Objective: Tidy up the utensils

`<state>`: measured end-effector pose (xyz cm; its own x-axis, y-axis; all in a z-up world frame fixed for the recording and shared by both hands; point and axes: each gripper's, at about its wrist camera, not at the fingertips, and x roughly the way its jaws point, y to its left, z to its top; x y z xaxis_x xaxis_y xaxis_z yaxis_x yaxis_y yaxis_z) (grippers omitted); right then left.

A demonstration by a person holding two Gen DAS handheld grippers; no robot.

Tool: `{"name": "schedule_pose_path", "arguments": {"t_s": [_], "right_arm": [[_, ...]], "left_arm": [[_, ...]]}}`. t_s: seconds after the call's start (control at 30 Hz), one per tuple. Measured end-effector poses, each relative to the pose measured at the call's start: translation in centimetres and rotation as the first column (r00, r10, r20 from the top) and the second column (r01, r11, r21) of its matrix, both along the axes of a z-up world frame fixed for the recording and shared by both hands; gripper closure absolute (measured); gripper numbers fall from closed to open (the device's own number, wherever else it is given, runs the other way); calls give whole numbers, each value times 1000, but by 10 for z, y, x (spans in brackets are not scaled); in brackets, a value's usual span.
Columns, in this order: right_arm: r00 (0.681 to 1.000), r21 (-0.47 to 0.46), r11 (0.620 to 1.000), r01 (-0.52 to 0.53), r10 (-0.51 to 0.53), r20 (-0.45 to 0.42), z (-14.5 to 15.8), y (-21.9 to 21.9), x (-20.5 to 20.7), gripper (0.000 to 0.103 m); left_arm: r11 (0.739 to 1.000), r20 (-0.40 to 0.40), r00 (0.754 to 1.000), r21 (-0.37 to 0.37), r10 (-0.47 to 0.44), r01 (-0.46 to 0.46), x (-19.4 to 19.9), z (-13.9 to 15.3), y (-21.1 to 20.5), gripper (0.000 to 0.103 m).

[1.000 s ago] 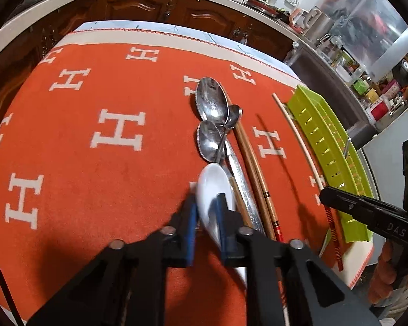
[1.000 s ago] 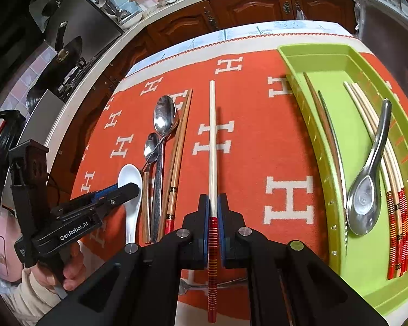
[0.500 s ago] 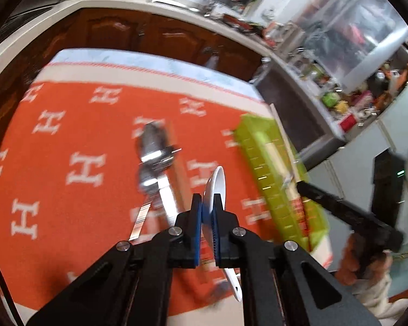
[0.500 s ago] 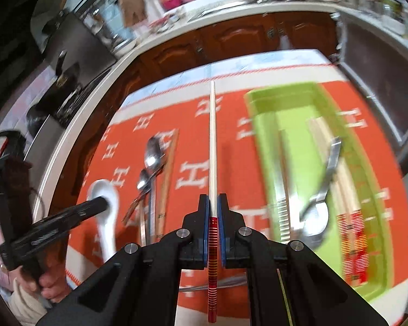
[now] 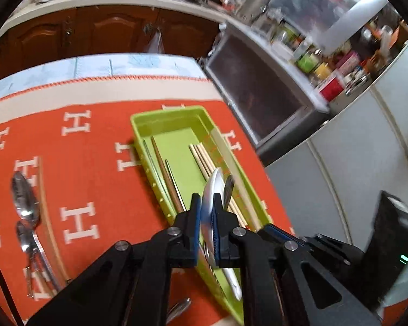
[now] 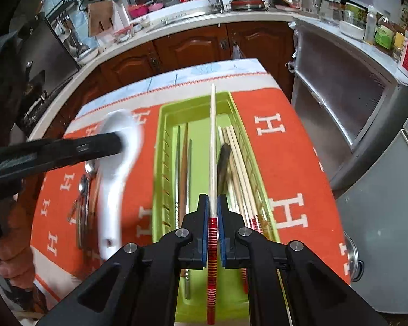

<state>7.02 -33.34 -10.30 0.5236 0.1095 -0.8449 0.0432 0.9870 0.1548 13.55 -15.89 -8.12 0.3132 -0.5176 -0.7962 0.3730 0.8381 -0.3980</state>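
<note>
Left wrist view, left to right. Loose metal spoons (image 5: 24, 203) lie at the far left on the orange cloth (image 5: 95, 179) over the worktop. Centre frame, my left claw (image 5: 206, 228) is clenched on the white spoon (image 5: 213, 190), gripped edge-on, bowl pointing up-frame, handle trailing out below the pads. The green tray (image 5: 141, 135) lies directly under and ahead of this claw, its long axis running from the frame's centre toward lower right. My spoon lines up roughly with that axis, over the tray's right half where pale chopsticks (image 5: 201, 157) and a dark spoon handle already rest.

Right wrist view. My left claw (image 6: 117, 144) enters from the left edge with the white spoon (image 6: 114, 179) blurred, short of the tray's left wall. Centre, my right claw (image 6: 212, 225) is clenched on the red-banded chopstick (image 6: 212, 141), which runs straight up-frame along the tray's (image 6: 160, 146) length, over its middle lane. Judged from this, the right claw is the nearer to a drop; a straight lowering should do.

Against the earlier frames: both pieces lay on the cloth then, claws closed on them, tray off to the right. Now both are lifted and carried across, the tray centred under each claw.
</note>
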Motion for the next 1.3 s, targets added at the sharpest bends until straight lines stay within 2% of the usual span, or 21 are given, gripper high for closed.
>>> {"name": "schedule_pose_path", "arguments": {"t_s": [0.1,0.23,0.43,0.67,0.87,1.0,1.1,1.2,1.3], "right_arm": [[1000,15,1000,14,-14,-7,-7,-13,1,91],[1000,47,999,25,-25,-7,-15,-20,1,89],[999,90,995,32,-32,-7,-19,-17,3,89],[1000,95,995,-6,7,-10,-11,8,-1,89],[998,106,992,-63,63,3,-2,35,-1,89],[994,98,989,-112,111,12,8,58,-5,89],[989,82,986,-145,145,9,11,76,-7,86],[986,72,983,-168,169,2,14,90,-7,85],[981,66,979,-191,192,-6,16,106,-5,85]], "left_arm": [[999,-16,1000,48,-6,6,1,-14,-12,80],[999,-37,999,48,5,-4,-2,-17,-9,62],[996,9,999,74,44,-44,-12,-4,17,52],[982,30,992,141,120,-123,-31,-8,64,51],[947,96,984,271,151,-172,-51,-11,103,47],[922,142,973,321,180,-217,-63,-11,133,45],[906,165,966,347,197,-244,-69,-9,149,44],[895,176,962,361,210,-261,-74,-10,165,40],[895,170,958,349,231,-278,-75,-13,182,38]]}}
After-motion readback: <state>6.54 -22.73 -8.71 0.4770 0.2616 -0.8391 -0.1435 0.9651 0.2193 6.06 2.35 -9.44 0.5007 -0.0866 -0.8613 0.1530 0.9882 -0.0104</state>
